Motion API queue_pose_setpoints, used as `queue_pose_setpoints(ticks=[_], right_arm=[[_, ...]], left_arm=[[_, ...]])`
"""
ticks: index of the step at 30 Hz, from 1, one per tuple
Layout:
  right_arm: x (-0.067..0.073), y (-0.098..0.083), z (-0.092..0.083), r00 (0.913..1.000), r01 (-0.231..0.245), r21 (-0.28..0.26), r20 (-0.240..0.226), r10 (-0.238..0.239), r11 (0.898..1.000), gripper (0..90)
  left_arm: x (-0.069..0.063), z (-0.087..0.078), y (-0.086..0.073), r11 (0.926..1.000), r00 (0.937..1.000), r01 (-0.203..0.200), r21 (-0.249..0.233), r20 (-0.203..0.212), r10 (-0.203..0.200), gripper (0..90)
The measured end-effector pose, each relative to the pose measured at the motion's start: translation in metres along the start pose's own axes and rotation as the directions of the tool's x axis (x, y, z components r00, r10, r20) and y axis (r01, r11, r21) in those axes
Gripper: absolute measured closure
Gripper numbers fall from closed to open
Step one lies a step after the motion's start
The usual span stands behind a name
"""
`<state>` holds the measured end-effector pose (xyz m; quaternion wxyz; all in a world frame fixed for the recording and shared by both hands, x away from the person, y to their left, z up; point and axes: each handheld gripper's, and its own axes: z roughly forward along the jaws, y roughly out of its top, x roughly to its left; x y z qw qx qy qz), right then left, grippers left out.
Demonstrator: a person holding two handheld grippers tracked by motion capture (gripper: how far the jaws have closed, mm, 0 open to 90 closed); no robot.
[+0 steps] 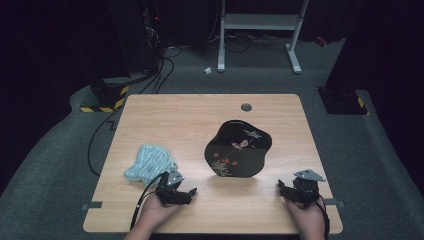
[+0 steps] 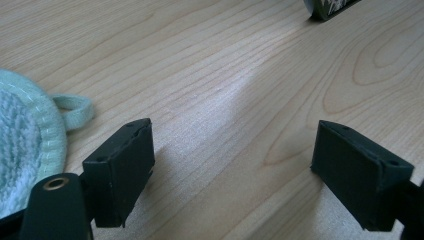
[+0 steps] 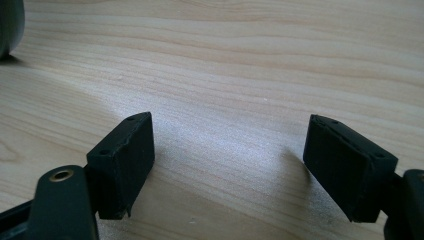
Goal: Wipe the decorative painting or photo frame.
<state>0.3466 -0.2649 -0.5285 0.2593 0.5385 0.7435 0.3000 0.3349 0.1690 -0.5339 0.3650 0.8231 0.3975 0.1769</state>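
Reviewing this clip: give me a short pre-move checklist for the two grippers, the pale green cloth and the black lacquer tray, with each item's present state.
1. Left gripper open, nothing between its jaws: ok.
2. Right gripper open, bare wood between its jaws: ok.
3. Pale green terry cloth with a loop lies flat on the wooden table, just beyond the left gripper and apart from it: ok.
4. Black lacquer tray with a bird and flower painting sits mid-table, untouched by either gripper: ok.
5. Bare table between each gripper and the tray: ok.
6. Whether the tray rests level on the wood: cannot tell.
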Motion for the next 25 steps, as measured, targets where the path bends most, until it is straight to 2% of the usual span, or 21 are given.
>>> queue_pose_setpoints(ticks=[1, 2, 4, 25], right_arm=[[0.0002, 0.0, -0.0001, 1.0, 0.01, -0.003, 0.002, -0.01, 1.0, 20.4], [-0.0024, 0.0004, 0.0007, 0.9997, -0.008, 0.008, -0.024, 0.008, 1.0, 20.3], [-0.0053, 0.0005, 0.0013, 0.9988, -0.026, 0.012, -0.04, 0.026, 1.0, 20.6], [-0.0045, 0.0005, 0.0012, 0.9992, -0.023, 0.011, -0.034, 0.023, 1.0, 21.2]], left_arm=[[0.0001, -0.0006, -0.0001, 1.0, 1.0, -0.002, -0.003, -0.001, 0.002, 21.0], [0.0001, -0.0006, -0.0002, 1.0, 1.0, -0.002, -0.004, -0.002, 0.002, 23.0], [0.0, -0.0006, -0.0002, 1.0, 1.0, -0.002, -0.004, -0.002, 0.002, 23.1], [0.0003, -0.0006, -0.0001, 1.0, 1.0, -0.001, -0.005, -0.003, 0.001, 23.5]])
